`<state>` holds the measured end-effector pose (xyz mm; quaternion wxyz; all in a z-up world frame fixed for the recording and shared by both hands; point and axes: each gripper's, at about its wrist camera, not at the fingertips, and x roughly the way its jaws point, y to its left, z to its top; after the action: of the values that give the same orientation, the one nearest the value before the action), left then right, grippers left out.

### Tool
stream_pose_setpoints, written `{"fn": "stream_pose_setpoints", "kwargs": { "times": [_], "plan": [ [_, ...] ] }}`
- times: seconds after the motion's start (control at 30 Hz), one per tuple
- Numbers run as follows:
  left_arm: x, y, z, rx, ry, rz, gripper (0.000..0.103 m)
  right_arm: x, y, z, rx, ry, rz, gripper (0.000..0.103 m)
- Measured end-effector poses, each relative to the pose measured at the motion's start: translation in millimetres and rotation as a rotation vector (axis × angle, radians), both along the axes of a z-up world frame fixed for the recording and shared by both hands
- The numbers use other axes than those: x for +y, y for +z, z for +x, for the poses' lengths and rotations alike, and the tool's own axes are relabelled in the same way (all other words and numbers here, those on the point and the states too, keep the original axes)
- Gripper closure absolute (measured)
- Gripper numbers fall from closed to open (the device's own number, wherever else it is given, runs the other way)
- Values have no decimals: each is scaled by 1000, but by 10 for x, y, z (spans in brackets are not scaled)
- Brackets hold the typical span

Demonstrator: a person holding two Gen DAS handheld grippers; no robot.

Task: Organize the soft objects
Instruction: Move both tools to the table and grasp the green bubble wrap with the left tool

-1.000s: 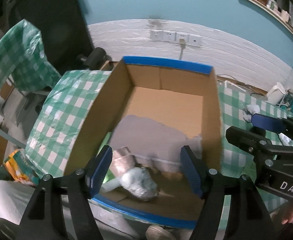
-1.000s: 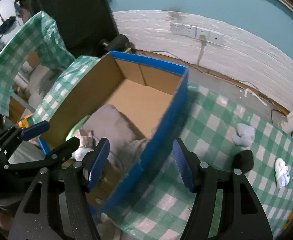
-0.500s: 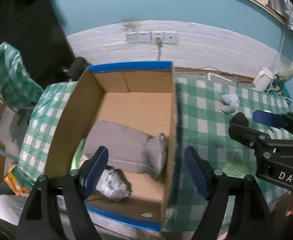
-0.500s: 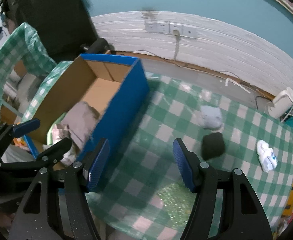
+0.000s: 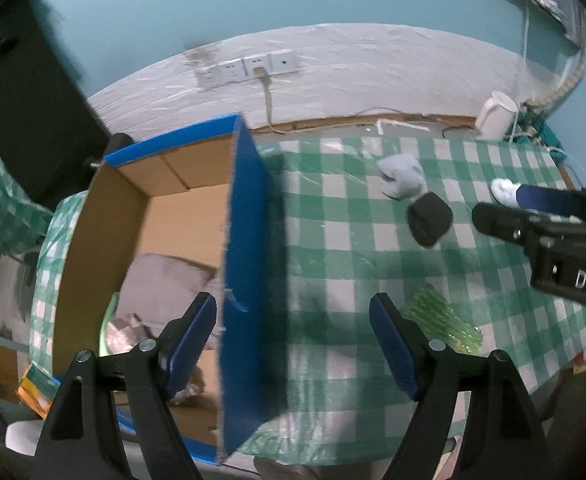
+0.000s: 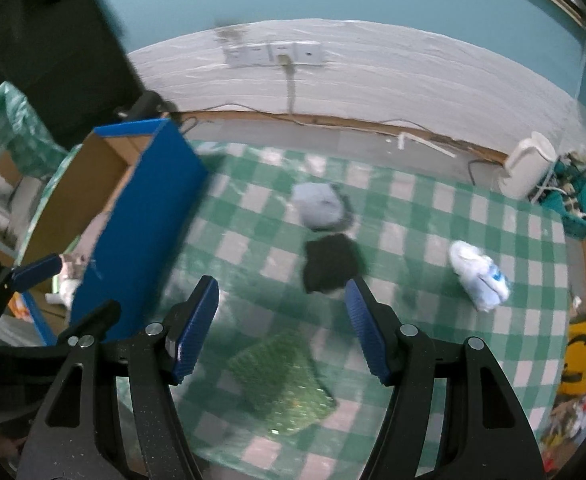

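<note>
Both your grippers are empty: the left gripper has just been opening its jaws with nothing between them, and the right gripper stands open over the green pad, I think to take it to the cardboard box; the black bundle lies beyond on the checked cloth

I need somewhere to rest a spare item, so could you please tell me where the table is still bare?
Bare checked tablecloth lies between the blue box wall and the black bundle. It is crowded around the grey bundle, the white bundle and the green bubble wrap.
</note>
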<state>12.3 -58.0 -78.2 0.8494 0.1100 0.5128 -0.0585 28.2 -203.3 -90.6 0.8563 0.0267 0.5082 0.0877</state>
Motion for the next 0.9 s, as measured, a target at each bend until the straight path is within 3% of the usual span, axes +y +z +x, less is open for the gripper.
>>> {"fn": "stream_pose_setpoints", "kwargs": {
  "times": [0.23,0.43,0.6,0.9],
  "plan": [
    [-333,-251,-35,66,-44,12,23,-351,-146,-32,29,-55,-11,37],
    [-626,-539,-83,162,-92,-15,22,-604,-388,-80,81,-91,-32,37],
    [-824,-757,-154,262,-158,-61,16,-814,-554,-135,116,-130,-34,37],
    [-1036,-1021,-251,361,-185,-97,14,-979,-638,-203,129,-146,-23,37]
  ]
}}
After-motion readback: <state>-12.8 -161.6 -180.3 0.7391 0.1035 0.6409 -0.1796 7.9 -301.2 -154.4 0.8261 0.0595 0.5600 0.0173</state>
